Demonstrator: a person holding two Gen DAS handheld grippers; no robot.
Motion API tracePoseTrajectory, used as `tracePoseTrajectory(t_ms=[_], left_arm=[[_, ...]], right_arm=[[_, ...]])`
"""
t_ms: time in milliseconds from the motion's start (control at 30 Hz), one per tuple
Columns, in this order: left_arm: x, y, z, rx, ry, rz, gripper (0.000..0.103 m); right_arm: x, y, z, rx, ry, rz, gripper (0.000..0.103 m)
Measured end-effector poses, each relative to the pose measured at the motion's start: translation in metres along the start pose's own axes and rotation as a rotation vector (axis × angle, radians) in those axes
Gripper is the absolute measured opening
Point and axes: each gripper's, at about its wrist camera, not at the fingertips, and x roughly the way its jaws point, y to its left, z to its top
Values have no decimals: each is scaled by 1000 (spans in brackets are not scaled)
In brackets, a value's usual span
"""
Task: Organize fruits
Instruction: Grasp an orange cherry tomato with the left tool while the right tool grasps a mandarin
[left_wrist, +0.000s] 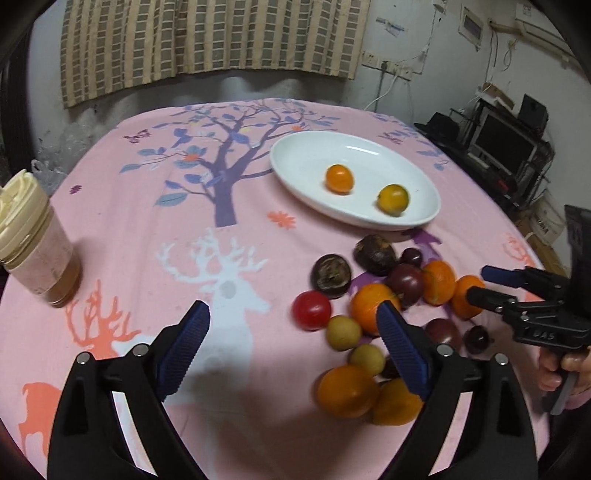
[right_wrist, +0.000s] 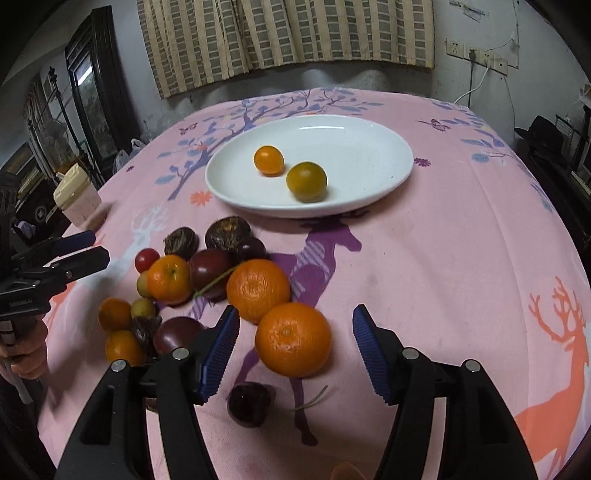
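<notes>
A white oval plate (left_wrist: 314, 162) (right_wrist: 362, 155) on the pink cloth holds two small orange fruits (left_wrist: 339, 178) (right_wrist: 269, 160), the nearer one greenish (right_wrist: 306, 181). In front of it lies a loose pile of oranges (right_wrist: 258, 290), dark purple fruits (right_wrist: 210, 271), a red tomato (left_wrist: 311, 310) and small yellow fruits (left_wrist: 343, 331). My left gripper (left_wrist: 292, 308) is open and empty, just left of the pile. My right gripper (right_wrist: 296, 312) is open, with a large orange (right_wrist: 293, 339) lying between its fingers, untouched by the pads. A dark cherry (right_wrist: 248, 404) lies below it.
A jar with a cream lid (left_wrist: 33, 236) (right_wrist: 75, 195) stands at the table's left edge. A wall with a striped curtain is behind the table. Shelves with electronics (left_wrist: 506, 147) stand to the right. Bare cloth lies right of the pile (right_wrist: 461, 240).
</notes>
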Motion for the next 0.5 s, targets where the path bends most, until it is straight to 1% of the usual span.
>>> tracePoseTrajectory(t_ms=[167,200,233,267,300,367,400,433,467,500], left_arm=[[-1,-1,-2,23,5,5,90],[-2,-1,-3,30,6,6,90],[-3,-1,-2,38,9,4,90],[-5,-1,-2,53,11,-6,90],[-7,-1,-3,67,14,-21,90],[-11,-4,-6,112,20,-83,90],[-12,-6,-8,134,22,-107,88],[-13,-7,-11,163,32,-136,78],[-11,-9,-14,177,48,-163,64],[-8,-9,-17,182,76,-201,54]], right_arm=[[7,0,-5,-3,40,-3,64],[9,0,-6,-6,51,-7,62],[12,1,-7,-13,64,-7,58],[15,3,-8,-19,76,10,46],[15,5,-9,-20,76,18,46],[14,4,-9,-18,73,19,46],[14,2,-9,-3,73,30,46],[14,-1,-8,8,74,36,46],[13,-2,-8,15,74,33,46],[13,-4,-8,19,73,23,46]])
